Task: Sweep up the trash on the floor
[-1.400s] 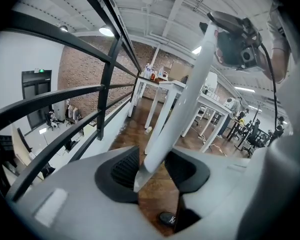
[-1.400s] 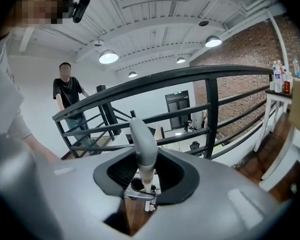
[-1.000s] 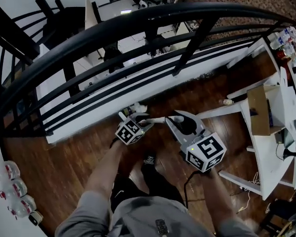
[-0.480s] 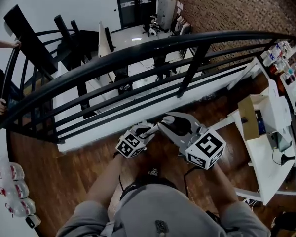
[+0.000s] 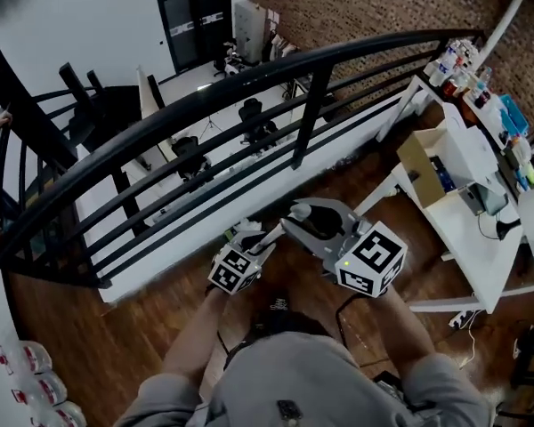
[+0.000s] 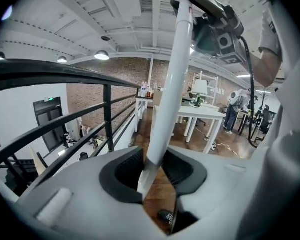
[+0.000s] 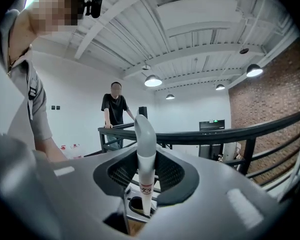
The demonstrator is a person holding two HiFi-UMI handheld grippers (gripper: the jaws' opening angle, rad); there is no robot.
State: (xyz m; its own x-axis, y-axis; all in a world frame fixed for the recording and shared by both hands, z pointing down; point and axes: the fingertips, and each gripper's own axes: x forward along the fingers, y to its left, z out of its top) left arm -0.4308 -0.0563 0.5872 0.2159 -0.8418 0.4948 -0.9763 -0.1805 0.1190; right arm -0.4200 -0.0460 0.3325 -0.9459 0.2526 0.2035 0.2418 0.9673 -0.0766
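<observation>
Handle [image 6: 168, 94] in left tongs [image 6: 155, 171] and right tongs [image 7: 146, 176]; railing [image 5: 249, 80] ahead; desk [image 5: 481, 247] right; bottles [image 5: 22, 363] on floor, left.

Dark wood floor [image 5: 116, 345], curved black railing [image 5: 205, 98], brick wall [image 5: 365, 7], white tables [image 5: 470, 249] right, ceiling lamps [image 7: 153, 80] lit.

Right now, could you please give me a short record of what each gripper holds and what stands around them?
Left gripper: jaws closing on the white handle, lower down its shaft
Right gripper: shut on the same handle, just below its rounded top end
Handle: runs from the left gripper up to the right
Ahead: black railing
Floor: dark wood
Right side: white table bearing a cardboard box
</observation>
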